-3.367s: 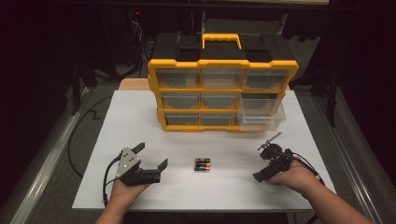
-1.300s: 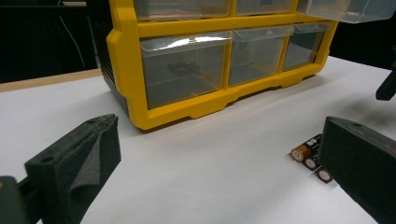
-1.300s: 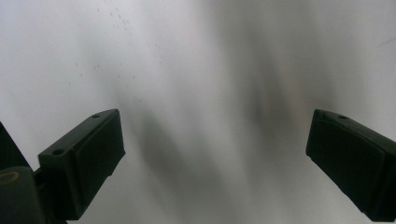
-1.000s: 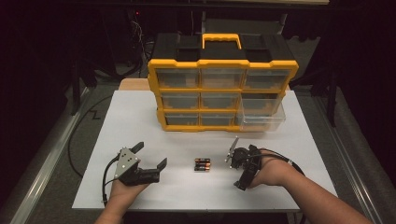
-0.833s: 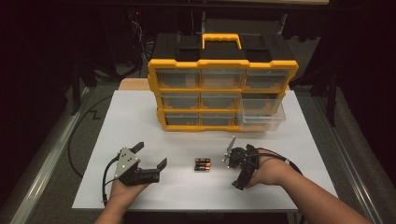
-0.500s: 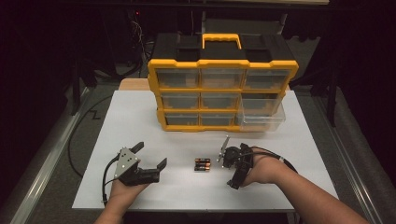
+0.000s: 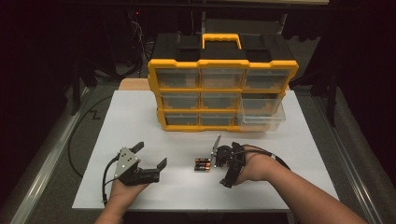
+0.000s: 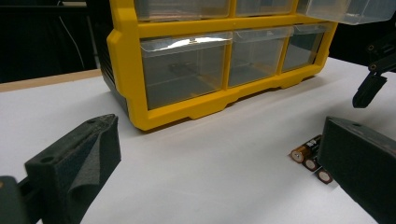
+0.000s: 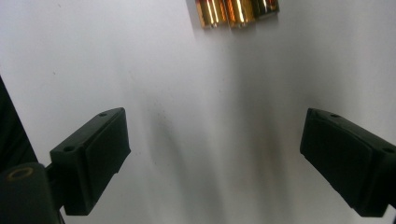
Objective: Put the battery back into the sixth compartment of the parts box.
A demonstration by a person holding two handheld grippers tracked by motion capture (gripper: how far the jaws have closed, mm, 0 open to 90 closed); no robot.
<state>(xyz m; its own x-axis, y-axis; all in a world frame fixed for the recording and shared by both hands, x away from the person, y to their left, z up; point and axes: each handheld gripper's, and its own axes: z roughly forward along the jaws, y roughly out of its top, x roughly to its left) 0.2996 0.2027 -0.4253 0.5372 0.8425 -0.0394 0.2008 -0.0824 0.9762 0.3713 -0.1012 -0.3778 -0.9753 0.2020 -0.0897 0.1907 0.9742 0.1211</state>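
Nearest the person, the left tongs (image 7: pixel 148 158) rested on the white tabletop (image 7: pixel 289 177) in the left hand, spread wide with nothing between them. A little farther in, and toward the middle, the right tongs (image 7: pixel 220 161) hovered just beside the batteries (image 7: pixel 202 164), jaws released and empty; they had just been easing slightly closer together, with nothing between them. The batteries, three of them, lay side by side touching one another on the bare tabletop, their long axes running across the table from left to right, so that their ends faced the right tongs. In the right gripper view the batteries (image 9: pixel 237 9) sat at the top edge, ahead of the jaws and a little to the left of the gap's middle, not yet between the pads. The right hand was plainly the nearer one; the left tongs stood well apart on the other side, though the left gripper view caught the batteries (image 8: pixel 310 156) just past its right jaw. A grasp would likely need the right tongs to travel on forward over the batteries and straddle one across its width. Beyond all this stood the yellow organizer (image 7: pixel 223 95) with its clear drawers, one drawer (image 7: pixel 260 117) at the lower right pulled out.
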